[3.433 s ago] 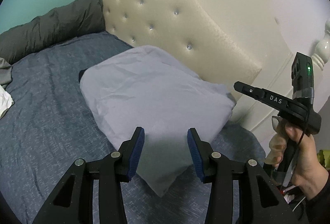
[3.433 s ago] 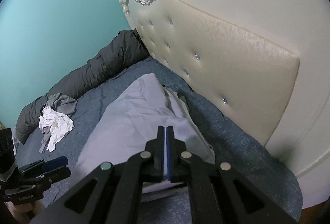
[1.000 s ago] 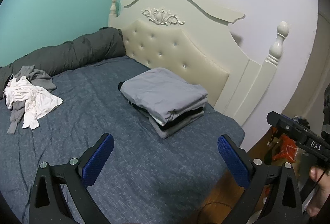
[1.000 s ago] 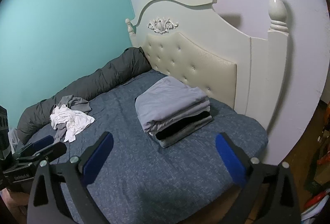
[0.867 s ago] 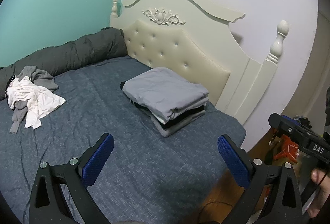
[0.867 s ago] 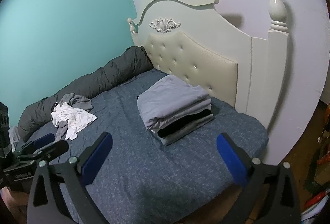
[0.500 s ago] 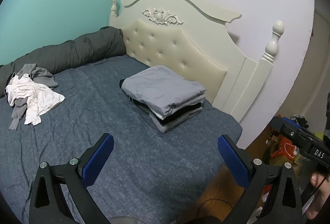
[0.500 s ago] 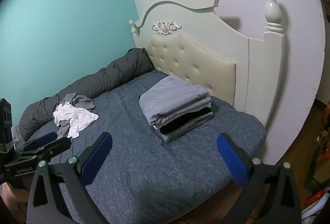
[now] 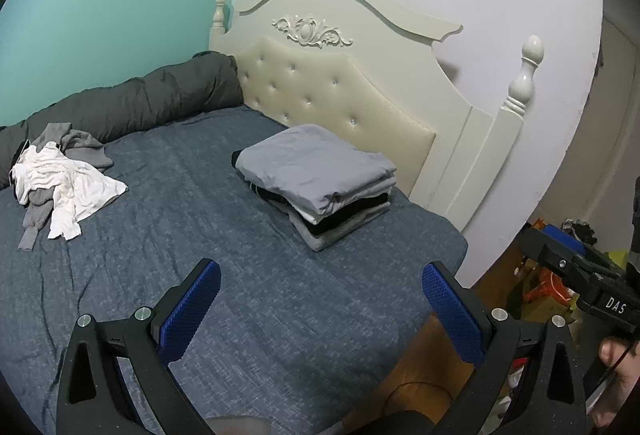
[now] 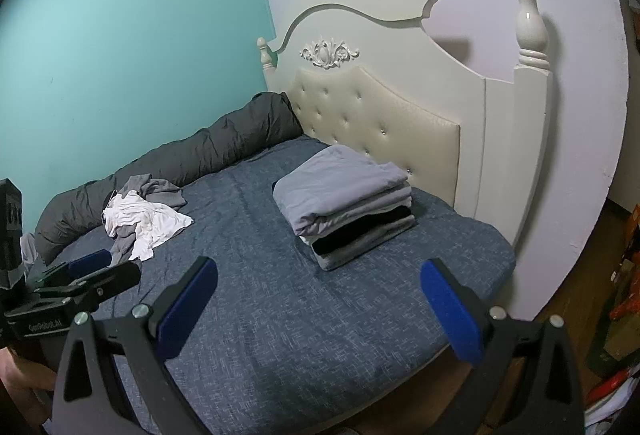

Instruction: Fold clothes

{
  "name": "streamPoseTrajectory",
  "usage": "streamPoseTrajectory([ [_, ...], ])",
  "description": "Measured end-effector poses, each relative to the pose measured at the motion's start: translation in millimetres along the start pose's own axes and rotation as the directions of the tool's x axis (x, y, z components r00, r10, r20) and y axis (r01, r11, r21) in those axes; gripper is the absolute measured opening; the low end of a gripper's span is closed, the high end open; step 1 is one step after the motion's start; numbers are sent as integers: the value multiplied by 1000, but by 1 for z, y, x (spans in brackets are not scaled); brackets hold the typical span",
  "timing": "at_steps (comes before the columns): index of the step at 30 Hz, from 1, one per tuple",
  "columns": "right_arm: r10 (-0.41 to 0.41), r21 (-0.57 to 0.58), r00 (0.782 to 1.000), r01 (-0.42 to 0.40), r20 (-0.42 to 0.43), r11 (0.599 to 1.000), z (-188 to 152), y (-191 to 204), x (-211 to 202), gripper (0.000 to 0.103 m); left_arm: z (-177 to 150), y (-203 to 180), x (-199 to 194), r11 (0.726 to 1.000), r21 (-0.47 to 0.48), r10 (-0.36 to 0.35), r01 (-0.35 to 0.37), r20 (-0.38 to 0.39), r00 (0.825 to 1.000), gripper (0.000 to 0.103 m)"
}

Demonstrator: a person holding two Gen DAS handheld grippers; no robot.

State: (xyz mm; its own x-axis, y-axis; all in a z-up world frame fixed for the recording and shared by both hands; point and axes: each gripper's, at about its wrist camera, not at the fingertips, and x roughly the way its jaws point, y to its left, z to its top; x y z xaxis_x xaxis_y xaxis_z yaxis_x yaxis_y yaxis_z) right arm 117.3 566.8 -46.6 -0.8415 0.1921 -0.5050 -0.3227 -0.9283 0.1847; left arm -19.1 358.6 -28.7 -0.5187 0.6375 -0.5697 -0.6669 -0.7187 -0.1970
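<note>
Bed [image 9: 208,235], blue-grey sheet, viewed from its foot end; teal wall to the left, pale wall behind the headboard.

Item 1. Dark grey rolled duvet [image 9: 132,107]: lies along the far left edge of the bed against the teal wall, one end touching the headboard.

Item 2. Unfolded clothes pile [image 9: 60,183]: white garment crumpled over grey ones, left part of the bed, just beside the duvet; loose, not folded. Also seen in the right wrist view [image 10: 144,215].

Item 3. Left gripper [image 9: 320,299]: empty, jaws spread wide, blue pads facing each other, held above the near part of the bed, touching nothing. In the right wrist view it shows at the lower left edge [image 10: 80,275], held by a hand [image 10: 20,379].

Item 4. Folded clothes stack [image 9: 316,183]: right-centre of the bed, near the headboard. Light grey-blue garment on top, then white, black and grey layers below; edges roughly aligned. Also seen in the right wrist view [image 10: 344,203].

Item 5. Cream headboard [image 9: 340,87]: tufted panel, carved ornament at top centre, turned post at the right end.

Item 6. Right gripper [image 10: 320,303]: empty, jaws spread wide, held above the near right part of the bed, well apart from the stack. In the left wrist view its body, marked "DAS", shows at the right edge [image 9: 580,283].

Item 7. Wooden floor [image 9: 424,367]: right of the bed; coloured clutter [image 9: 552,275] lies by the wall, details unclear.
</note>
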Motion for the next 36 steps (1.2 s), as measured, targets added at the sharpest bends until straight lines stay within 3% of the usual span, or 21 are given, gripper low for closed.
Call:
streamPoseTrajectory([
  [36,-1,-1,1000,1,-13,1000,-3,-4,8,102,0,-2,3,1000,6,-23,23,-6,1000,103],
])
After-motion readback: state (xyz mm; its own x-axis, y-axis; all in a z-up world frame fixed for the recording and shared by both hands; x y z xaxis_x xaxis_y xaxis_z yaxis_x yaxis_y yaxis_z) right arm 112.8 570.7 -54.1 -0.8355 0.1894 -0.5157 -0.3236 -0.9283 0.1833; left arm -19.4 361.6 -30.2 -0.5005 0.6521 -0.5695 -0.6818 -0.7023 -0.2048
